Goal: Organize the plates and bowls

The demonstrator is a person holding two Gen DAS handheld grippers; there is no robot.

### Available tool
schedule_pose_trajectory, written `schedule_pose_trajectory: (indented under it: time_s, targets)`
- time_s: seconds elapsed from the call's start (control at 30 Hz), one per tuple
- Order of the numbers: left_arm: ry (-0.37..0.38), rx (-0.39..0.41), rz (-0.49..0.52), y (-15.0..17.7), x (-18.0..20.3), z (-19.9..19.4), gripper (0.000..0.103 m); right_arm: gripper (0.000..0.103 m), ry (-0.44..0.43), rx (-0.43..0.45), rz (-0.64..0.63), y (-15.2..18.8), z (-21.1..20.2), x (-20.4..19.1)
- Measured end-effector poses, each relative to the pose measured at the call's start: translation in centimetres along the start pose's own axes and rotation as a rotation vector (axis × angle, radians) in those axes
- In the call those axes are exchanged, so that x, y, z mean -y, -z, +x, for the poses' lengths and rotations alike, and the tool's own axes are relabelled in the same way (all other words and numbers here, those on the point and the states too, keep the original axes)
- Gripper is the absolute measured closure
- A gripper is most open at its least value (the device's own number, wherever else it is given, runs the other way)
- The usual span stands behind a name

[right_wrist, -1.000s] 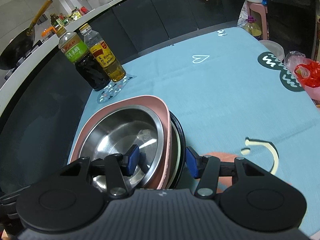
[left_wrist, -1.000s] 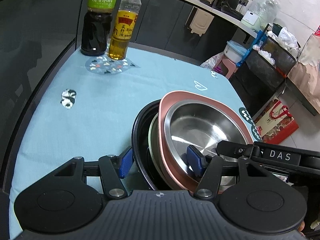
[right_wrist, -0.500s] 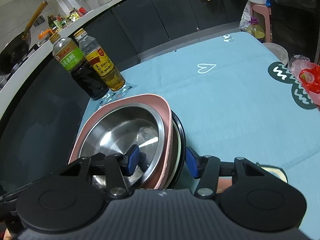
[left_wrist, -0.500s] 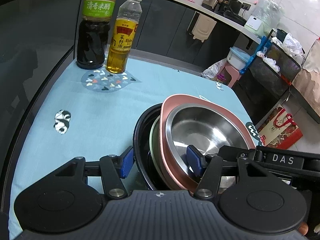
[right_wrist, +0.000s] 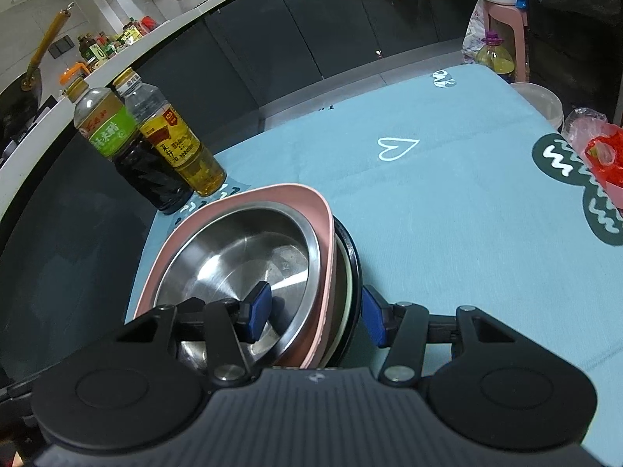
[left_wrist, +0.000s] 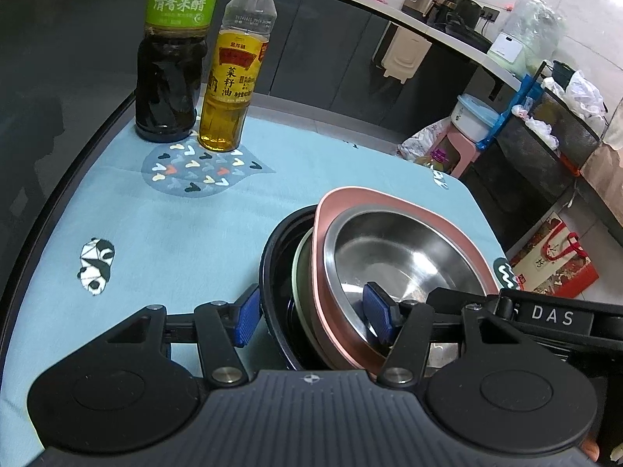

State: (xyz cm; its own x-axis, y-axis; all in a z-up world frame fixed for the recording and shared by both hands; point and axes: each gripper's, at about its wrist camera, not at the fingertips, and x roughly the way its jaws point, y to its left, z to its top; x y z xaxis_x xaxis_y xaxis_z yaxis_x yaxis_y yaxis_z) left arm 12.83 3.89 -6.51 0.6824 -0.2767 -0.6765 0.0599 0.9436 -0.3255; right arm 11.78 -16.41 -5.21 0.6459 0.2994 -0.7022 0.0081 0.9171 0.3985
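A stack of dishes is held between both grippers above the blue tablecloth: a steel bowl (left_wrist: 401,249) nested in a pink plate (left_wrist: 393,202), a pale plate beneath, and a black bowl (left_wrist: 272,272) outermost. My left gripper (left_wrist: 311,315) is shut on the stack's left rim. My right gripper (right_wrist: 315,315) is shut on the stack's right rim; there the steel bowl (right_wrist: 237,257), pink plate (right_wrist: 272,194) and black bowl (right_wrist: 352,249) show too. The right gripper's body shows in the left wrist view (left_wrist: 553,315).
A dark vinegar bottle (left_wrist: 171,62) and a yellow oil bottle (left_wrist: 229,74) stand at the table's far left corner. They also show in the right wrist view: vinegar bottle (right_wrist: 128,151), oil bottle (right_wrist: 179,144). A red bag (right_wrist: 603,155) lies at the right edge. Dark cabinets lie beyond.
Both grippers, still shut on the stack, have carried it toward the far left of the table; the two bottles are nearer and larger now.
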Motion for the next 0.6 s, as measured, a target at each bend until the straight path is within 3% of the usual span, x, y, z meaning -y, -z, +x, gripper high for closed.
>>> schedule_pose_trajectory:
  time_s: [0.6]
  targets:
    - [-0.022, 0.007, -0.013, -2.1, 0.3, 3.7, 0.05, 0.053, 0.0, -0.009, 0.004, -3.0, 3.1, 1.3]
